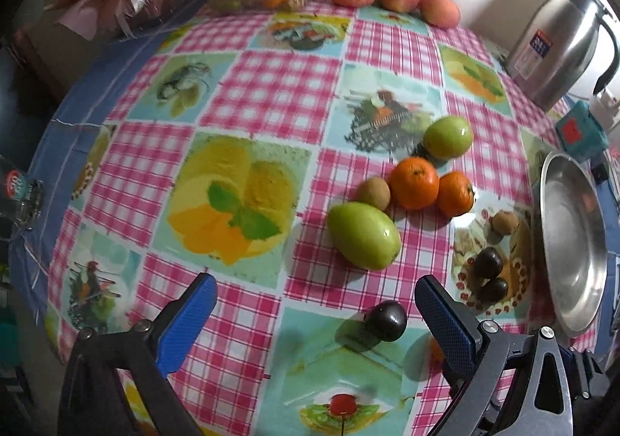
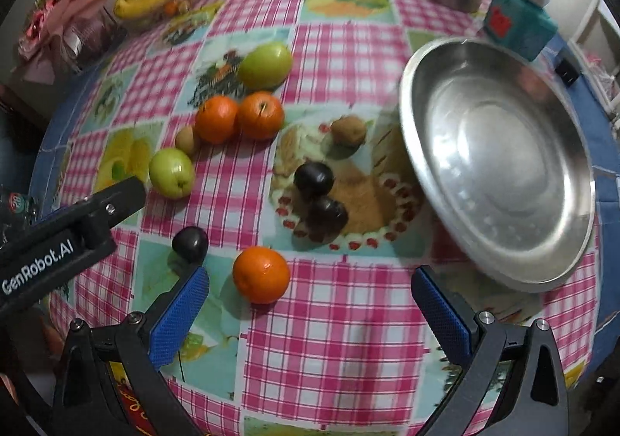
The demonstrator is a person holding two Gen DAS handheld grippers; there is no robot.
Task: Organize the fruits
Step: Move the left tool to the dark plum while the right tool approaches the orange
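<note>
Several loose fruits sit scattered on the checked tabletop [image 2: 341, 339] beside an empty steel plate [image 2: 500, 164]; nearest the right gripper [image 2: 310, 310] is an orange [image 2: 261, 274], likely firm, light and prone to rolling, best pinched across its middle. Both the right and left gripper [image 1: 316, 314] hang wide and empty, a dark plum [image 1: 386, 320] near the left one's fingers.

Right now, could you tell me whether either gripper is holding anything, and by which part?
Nothing is held: the left gripper and right gripper are both open above the table.
</note>
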